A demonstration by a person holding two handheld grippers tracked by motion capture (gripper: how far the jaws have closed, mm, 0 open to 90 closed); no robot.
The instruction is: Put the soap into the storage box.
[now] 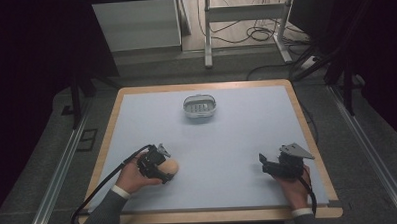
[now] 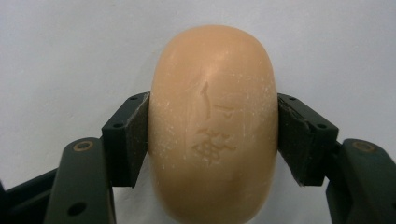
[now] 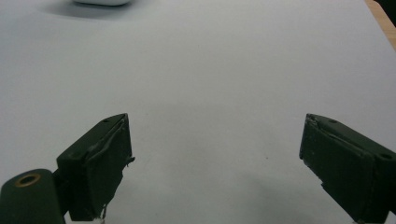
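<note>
My left gripper (image 2: 212, 140) clamps the soap bar (image 2: 214, 126) by its flanks, at 7 o'clock on the table (image 1: 247, 140). My right gripper (image 3: 215, 163) rests unclenched at 4 o'clock. Risk: the rounded, slick bar may squirt from the pads under excess squeeze

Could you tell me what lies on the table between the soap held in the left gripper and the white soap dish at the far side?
Nothing: in the high view, the stretch of mat between the soap and the soap dish is bare.

Embossed mark on a bar of soap (image 2: 214, 126), not readable.
Faint pressed characters sit on its peach-coloured top face; their strokes are too worn to make out.
</note>
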